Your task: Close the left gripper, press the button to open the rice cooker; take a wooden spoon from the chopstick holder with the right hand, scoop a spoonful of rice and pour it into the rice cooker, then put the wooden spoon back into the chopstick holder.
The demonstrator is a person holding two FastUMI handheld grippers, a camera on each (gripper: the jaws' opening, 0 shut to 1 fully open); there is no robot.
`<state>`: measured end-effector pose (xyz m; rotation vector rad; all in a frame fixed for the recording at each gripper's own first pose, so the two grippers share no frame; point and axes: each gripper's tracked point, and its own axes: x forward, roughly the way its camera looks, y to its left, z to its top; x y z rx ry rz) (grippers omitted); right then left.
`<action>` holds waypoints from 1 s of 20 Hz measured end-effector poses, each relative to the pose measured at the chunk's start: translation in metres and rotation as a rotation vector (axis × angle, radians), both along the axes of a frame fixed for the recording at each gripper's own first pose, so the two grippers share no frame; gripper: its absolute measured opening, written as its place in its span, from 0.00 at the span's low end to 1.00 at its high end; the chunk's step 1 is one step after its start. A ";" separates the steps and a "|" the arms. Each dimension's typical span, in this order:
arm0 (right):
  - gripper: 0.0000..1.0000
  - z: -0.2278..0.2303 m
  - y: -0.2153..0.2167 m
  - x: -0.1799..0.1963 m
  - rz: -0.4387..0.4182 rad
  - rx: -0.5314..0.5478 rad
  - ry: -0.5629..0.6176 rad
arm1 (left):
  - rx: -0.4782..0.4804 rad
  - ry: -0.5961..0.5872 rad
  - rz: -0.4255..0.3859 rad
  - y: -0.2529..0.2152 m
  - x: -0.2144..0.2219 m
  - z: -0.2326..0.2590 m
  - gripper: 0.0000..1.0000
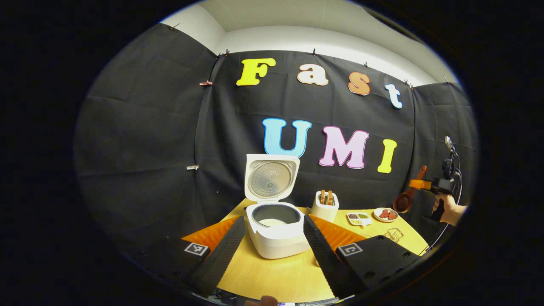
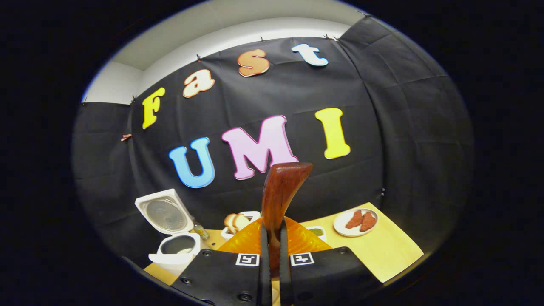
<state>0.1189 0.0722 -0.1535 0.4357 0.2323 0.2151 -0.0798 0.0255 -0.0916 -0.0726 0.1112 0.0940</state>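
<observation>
The white rice cooker (image 1: 278,238) stands open on the table, lid (image 1: 272,176) tipped up, with white rice in the bottom of the pot. My left gripper (image 1: 274,219) is open, its fingers either side of the cooker and short of it. At the far right a hand holds my right gripper (image 1: 420,184), shut on the wooden spoon (image 1: 403,202), whose bowl hangs down-left above the table's right end. In the right gripper view the spoon handle (image 2: 280,191) rises from between the fingers of the right gripper (image 2: 274,229). The chopstick holder (image 1: 325,208) stands right of the cooker, wooden handles in it.
A small divided dish (image 1: 359,218) and a white plate (image 1: 386,214) with red pieces lie right of the holder on the yellow table (image 1: 272,276). The black cloth wall stands close behind. In the right gripper view the cooker (image 2: 176,250) is low left and the plate (image 2: 356,221) right.
</observation>
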 end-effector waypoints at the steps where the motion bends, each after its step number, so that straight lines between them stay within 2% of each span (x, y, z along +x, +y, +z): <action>1: 0.12 -0.017 -0.012 0.002 -0.012 -0.015 0.023 | 0.009 0.001 -0.002 -0.003 0.002 0.001 0.95; 6: 0.12 -0.094 -0.045 0.002 -0.050 -0.063 0.127 | 0.027 0.016 0.001 -0.017 0.005 0.004 0.95; 12: 0.12 -0.168 -0.046 0.014 -0.045 -0.044 0.245 | 0.033 0.044 0.006 -0.034 0.012 0.003 0.95; 20: 0.12 -0.216 -0.031 0.020 -0.001 -0.032 0.344 | 0.036 0.052 0.006 -0.051 0.012 0.006 0.95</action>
